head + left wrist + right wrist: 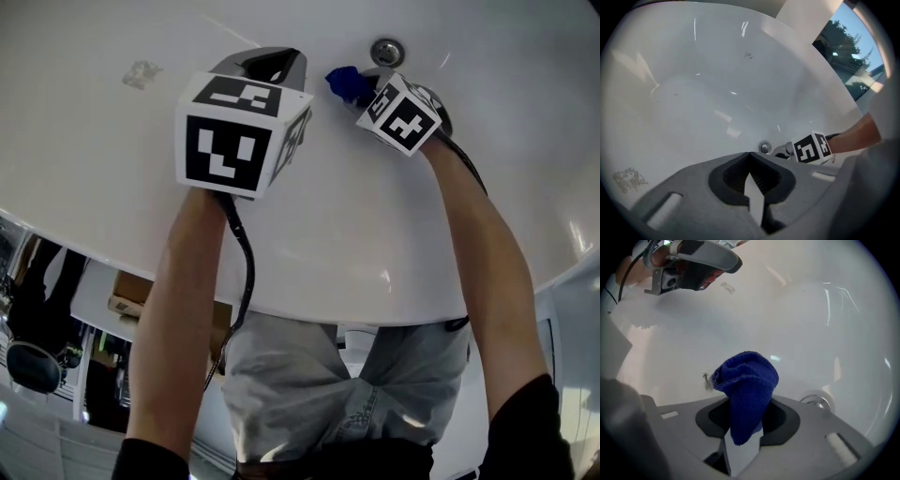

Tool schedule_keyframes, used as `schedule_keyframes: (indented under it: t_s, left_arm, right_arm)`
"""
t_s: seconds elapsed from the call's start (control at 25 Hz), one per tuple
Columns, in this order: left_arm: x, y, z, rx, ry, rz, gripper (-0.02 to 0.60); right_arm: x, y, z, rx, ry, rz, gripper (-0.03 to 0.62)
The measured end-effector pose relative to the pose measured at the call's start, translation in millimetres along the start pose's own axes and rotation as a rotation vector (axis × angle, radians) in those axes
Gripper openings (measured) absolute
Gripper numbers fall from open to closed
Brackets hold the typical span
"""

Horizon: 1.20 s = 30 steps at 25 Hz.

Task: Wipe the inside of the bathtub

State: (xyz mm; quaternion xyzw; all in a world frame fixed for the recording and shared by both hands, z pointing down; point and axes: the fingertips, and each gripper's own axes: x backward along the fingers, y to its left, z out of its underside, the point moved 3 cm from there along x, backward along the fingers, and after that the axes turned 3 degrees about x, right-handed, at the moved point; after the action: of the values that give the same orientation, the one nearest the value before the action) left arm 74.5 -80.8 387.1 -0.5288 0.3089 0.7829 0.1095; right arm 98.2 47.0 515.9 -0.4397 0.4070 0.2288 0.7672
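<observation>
I look down into a white bathtub (pixel 112 178) with a chrome drain (pixel 386 52) at its bottom. My right gripper (pixel 361 89) is shut on a bunched blue cloth (pixel 347 82) just beside the drain; the cloth (pixel 746 387) sticks out between its jaws, with a small grey smudge (pixel 708 380) on the tub right behind it. My left gripper (pixel 272 64) hovers to the left with its jaws closed together and nothing between them. A second grey smudge (pixel 141 73) marks the tub floor further left, the same smudge (pixel 629 179) showing low left in the left gripper view.
The tub's rounded near rim (pixel 356 300) runs across below my arms. A window (pixel 848 51) with trees outside stands beyond the tub's far corner. Boxes and furniture (pixel 122 300) lie on the floor at the lower left.
</observation>
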Motion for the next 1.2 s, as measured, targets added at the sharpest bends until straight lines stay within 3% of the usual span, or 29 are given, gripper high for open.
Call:
schedule_keyframes:
  t_s: [0.32,0.56,0.8,0.96,1.2]
  left_arm:
    - [-12,-45,-51,0.007,-0.001,0.006,0.002]
    - [-8,-36,-33,0.011,-0.009,0.004,0.002]
    - [-1,-47,-46,0.021,-0.014,0.002,0.002]
    - [9,-40,-27,0.022,-0.009,-0.021,0.002]
    - [26,-20,45,0.001,0.006,-0.051,0.002]
  right_arm:
    - [37,-34,32,-0.008,0.060,-0.005,0.144]
    - [9,-11,29,-0.004,0.085,-0.056,0.144]
    - [27,-4,37,-0.088,0.101,-0.127,0.144]
    - [22,18,32,-0.134,0.095,-0.190,0.143]
    - [-8,89,14,-0.145,0.071,-0.292,0.141]
